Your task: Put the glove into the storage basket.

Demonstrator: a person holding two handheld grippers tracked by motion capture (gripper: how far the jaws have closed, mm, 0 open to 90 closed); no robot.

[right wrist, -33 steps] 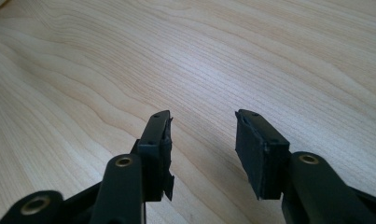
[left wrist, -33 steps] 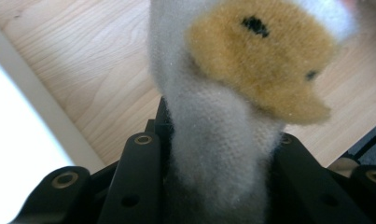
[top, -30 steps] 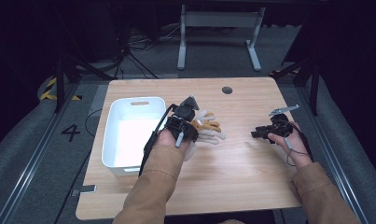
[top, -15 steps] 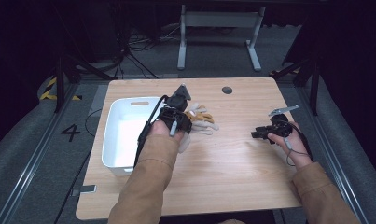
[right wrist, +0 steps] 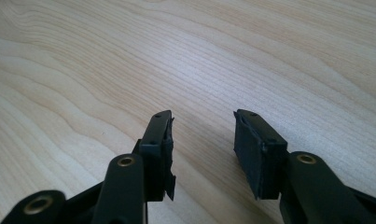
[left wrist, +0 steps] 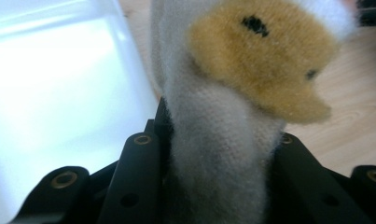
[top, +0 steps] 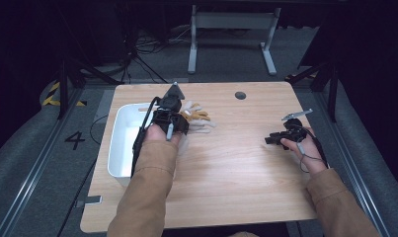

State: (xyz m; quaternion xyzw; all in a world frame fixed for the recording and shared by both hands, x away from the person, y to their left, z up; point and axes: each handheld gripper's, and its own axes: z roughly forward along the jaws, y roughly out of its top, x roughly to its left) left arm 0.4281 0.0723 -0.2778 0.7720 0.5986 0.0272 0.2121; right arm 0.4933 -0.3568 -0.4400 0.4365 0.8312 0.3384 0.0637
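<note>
A soft white knitted item with a fuzzy tan patch (left wrist: 255, 60) is pinched between the jaws of my left gripper (left wrist: 218, 135), which is shut on it. From above, the left gripper (top: 169, 114) hovers at the right rim of a white bin (top: 118, 148), and the soft item (top: 199, 117) trails to its right onto the wood. The bin's bright inside (left wrist: 59, 93) lies just left of the held fabric. My right gripper (top: 273, 139) rests low over the table's right side. Its jaws (right wrist: 203, 122) stand open with bare wood between them.
The wooden table (top: 226, 182) has a black round cable hole (top: 240, 95) near its far edge. Dark floor, cables and a metal stand (top: 231, 29) lie beyond the table. A floor marking "4" (top: 74, 140) sits to the left.
My left gripper has lifted and moved left and away, toward the bin, carrying the soft item with it. The right gripper has stayed in place.
</note>
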